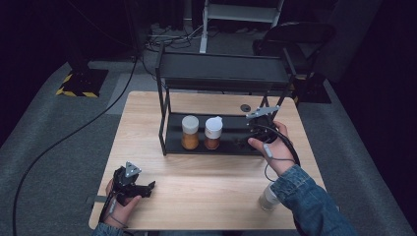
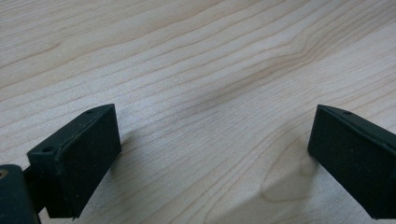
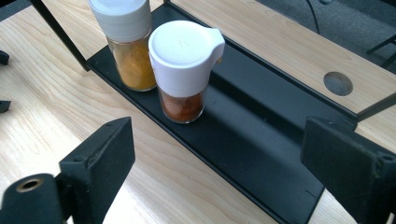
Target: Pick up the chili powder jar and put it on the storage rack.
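Two spice jars stand side by side on the lower shelf [image 1: 231, 132] of a black rack: one with yellow-orange powder [image 1: 190, 132] [image 3: 127, 42] and one with red-brown powder and a white flip lid [image 1: 213, 132] [image 3: 183, 70]. My right gripper [image 1: 246, 140] [image 3: 219, 163] is open at the shelf's right part, jaws wide, nothing between them, a short way right of the red-brown jar. My left gripper [image 1: 147, 187] [image 2: 210, 154] rests open over bare wood near the table's front left corner. A third jar [image 1: 268, 197] with a pale lid stands near the front right edge, partly behind the denim sleeve.
The rack's upper shelf [image 1: 223, 73] overhangs the jars. A round hole [image 1: 245, 107] [image 3: 337, 83] sits in the tabletop behind the rack. Chairs and cables lie on the floor beyond the table. Bare wood [image 1: 206, 187] spans the table's front middle.
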Demonstrator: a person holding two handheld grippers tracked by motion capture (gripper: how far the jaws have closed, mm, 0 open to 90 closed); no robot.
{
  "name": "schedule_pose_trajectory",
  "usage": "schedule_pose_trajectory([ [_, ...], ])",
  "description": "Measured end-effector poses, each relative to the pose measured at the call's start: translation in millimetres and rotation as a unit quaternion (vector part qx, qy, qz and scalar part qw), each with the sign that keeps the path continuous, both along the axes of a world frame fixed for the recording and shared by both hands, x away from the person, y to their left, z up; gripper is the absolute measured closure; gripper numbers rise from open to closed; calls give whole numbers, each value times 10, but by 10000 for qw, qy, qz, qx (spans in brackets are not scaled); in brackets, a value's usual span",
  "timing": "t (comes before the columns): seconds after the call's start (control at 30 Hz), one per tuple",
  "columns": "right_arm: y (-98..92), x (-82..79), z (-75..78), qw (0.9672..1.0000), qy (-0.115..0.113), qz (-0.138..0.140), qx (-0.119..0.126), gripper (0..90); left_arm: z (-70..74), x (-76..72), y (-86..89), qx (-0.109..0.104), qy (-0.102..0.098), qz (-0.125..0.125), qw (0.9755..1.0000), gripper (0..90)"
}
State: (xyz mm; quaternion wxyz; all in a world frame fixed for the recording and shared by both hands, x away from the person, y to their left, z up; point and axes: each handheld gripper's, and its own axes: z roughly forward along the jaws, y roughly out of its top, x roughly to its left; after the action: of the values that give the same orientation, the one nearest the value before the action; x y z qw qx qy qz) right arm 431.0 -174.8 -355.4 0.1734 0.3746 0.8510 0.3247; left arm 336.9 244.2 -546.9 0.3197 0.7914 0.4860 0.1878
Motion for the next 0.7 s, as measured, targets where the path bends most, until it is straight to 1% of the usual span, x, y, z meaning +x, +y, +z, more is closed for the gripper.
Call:
schedule_pose_trajectory([
  [0.23, -116, -116, 17, 10000, -37, -15, 27, 100, 0, 1, 0, 2, 2, 2, 10000, 23],
  [0.47, -206, -234, 7, 10000, -51, -9, -8, 98, 0, 1, -1, 3, 1, 3, 10000, 22],
  [0.7, -299, -342, 11, 10000, -73, -23, 43, 95, 0, 2, -1, 4, -1, 1, 10000, 22],
])
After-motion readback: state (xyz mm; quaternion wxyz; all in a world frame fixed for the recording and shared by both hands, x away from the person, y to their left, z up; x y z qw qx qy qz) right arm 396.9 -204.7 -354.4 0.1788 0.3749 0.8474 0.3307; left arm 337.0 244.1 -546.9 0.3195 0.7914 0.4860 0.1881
